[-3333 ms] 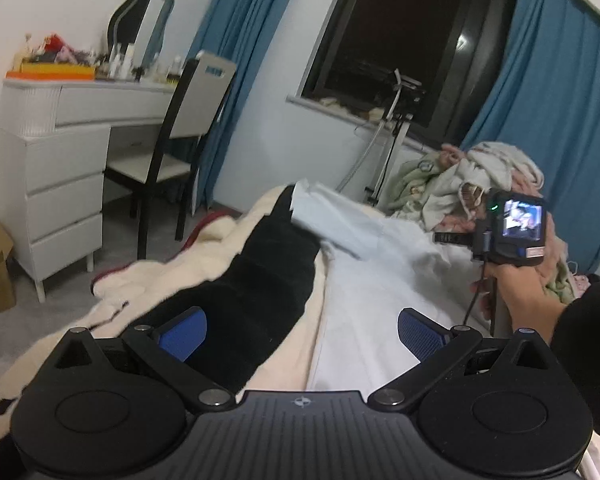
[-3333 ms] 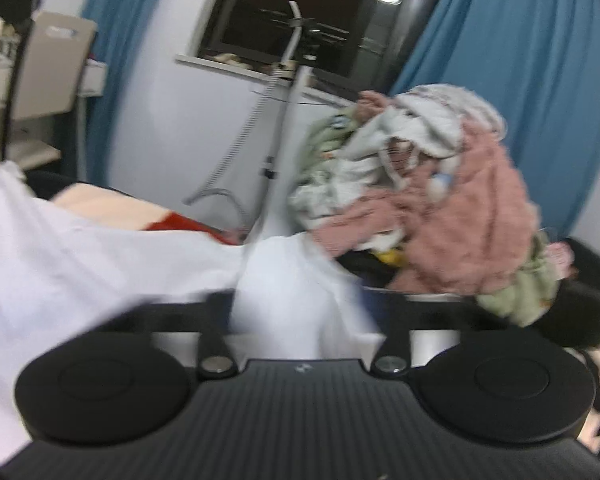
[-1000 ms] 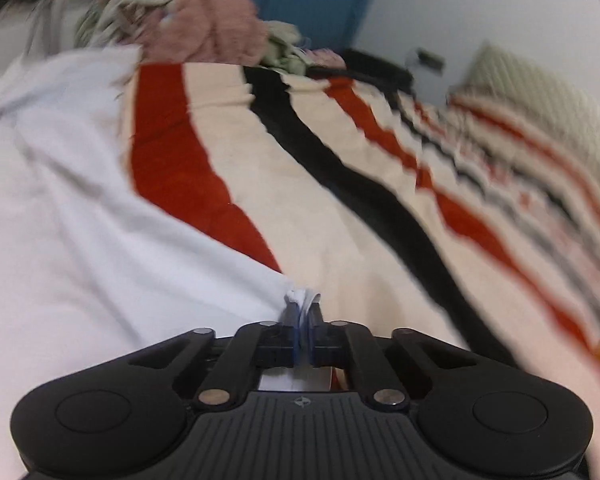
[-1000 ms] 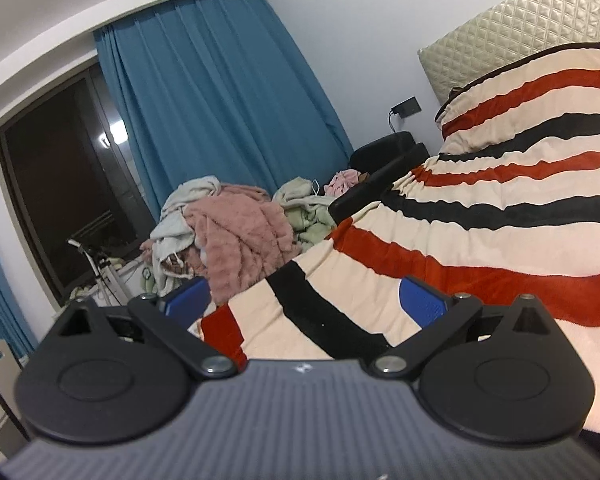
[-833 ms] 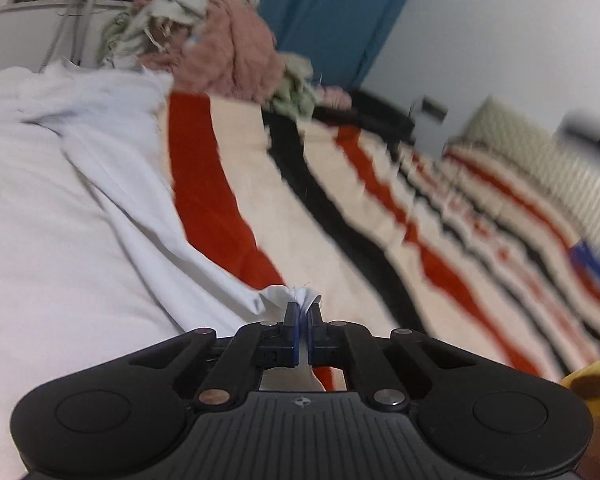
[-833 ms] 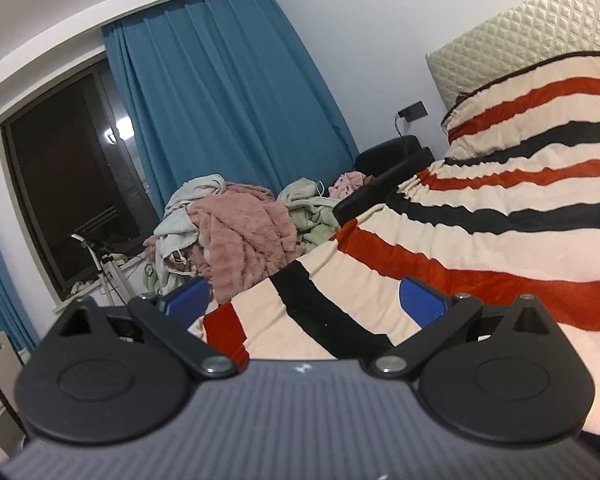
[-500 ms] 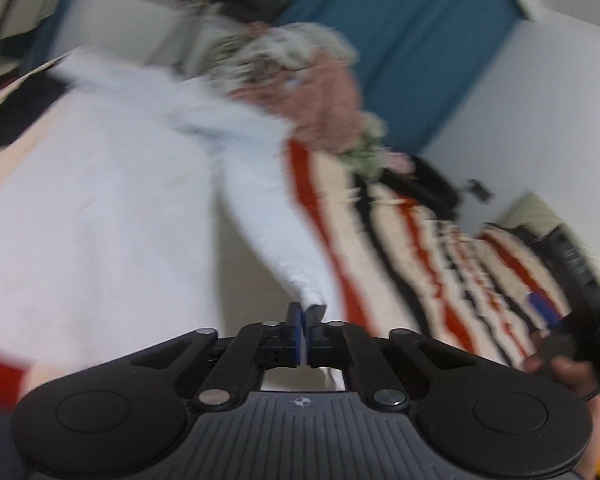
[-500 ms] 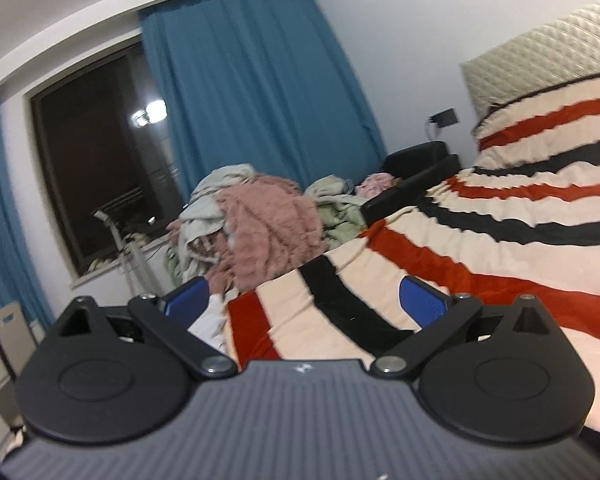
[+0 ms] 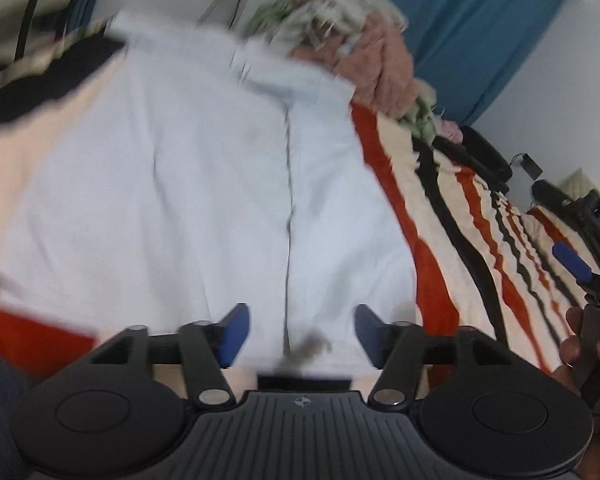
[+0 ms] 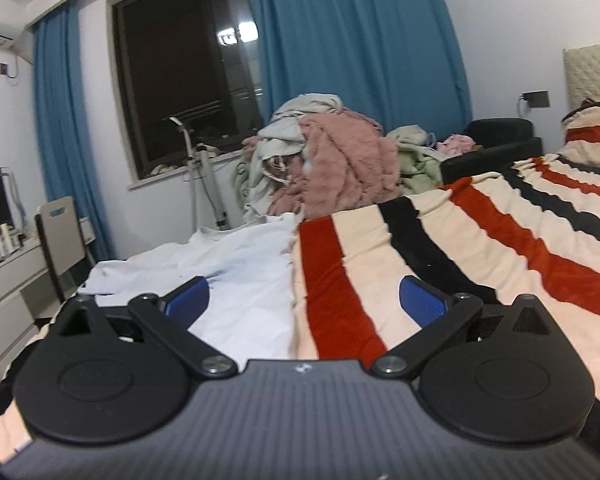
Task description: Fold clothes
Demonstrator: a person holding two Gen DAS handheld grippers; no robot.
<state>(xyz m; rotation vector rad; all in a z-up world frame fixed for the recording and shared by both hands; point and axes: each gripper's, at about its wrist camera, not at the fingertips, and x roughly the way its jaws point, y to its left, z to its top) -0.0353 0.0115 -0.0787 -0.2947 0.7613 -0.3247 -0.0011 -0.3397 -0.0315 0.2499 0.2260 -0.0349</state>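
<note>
Between the spread fingers of the left gripper (image 9: 296, 334), which grip nothing, a vertical edge or crease of the white garment (image 9: 204, 184) is seen running away from the fingertips; a fold along it seems laid, though blur hides the detail. Further folding is judged to remain, since the cloth lies broad on the striped blanket (image 9: 452, 216). The right gripper (image 10: 304, 300) is held level above the bed, fingers wide apart and empty, the garment ahead of its left finger. Beyond both, a clothes pile (image 10: 324, 160) is heaped.
</note>
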